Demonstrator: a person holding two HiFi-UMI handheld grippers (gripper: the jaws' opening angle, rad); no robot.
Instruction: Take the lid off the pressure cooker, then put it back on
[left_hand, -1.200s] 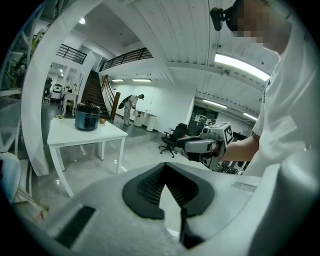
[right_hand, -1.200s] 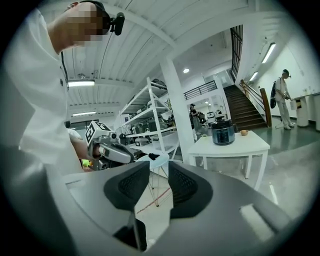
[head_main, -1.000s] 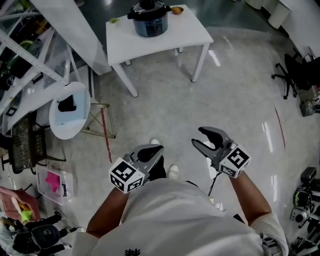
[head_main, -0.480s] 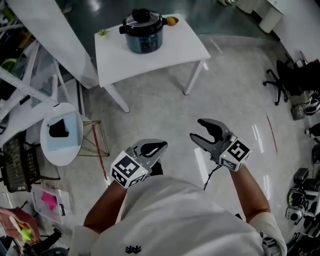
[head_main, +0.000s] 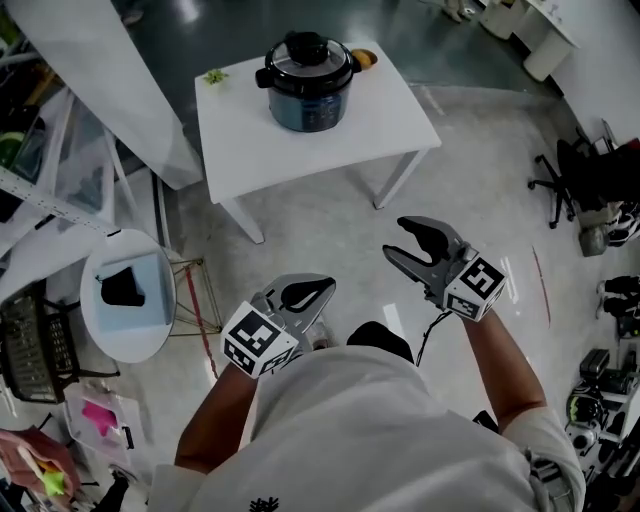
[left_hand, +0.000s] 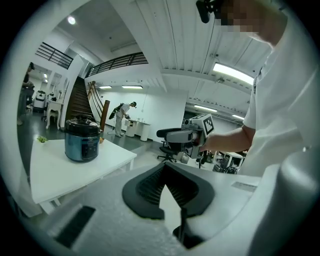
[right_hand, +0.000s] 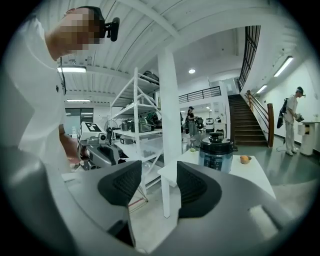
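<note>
Lid (head_main: 306, 50) sits on the far pressure cooker (head_main: 308, 95) on the bench (head_main: 385, 120), so step closer and open the pressed-together left gripper (head_main: 326, 288) like the spread, empty right gripper (head_main: 395, 240).

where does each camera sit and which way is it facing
Head view: on the person's head, looking steeply down at white table and pressure cooker; shows torso, forearms, left hand-held gripper, right hand-held gripper.
Left gripper view: on the left hand-held gripper, looking along its closed jaws towards the pressure cooker; shows the torso.
Right gripper view: on the right hand-held gripper, looking along its empty jaws, just opened wider; shows the torso.
Shared: all see the pressure cooker; each gripper view sees the other gripper.
</note>
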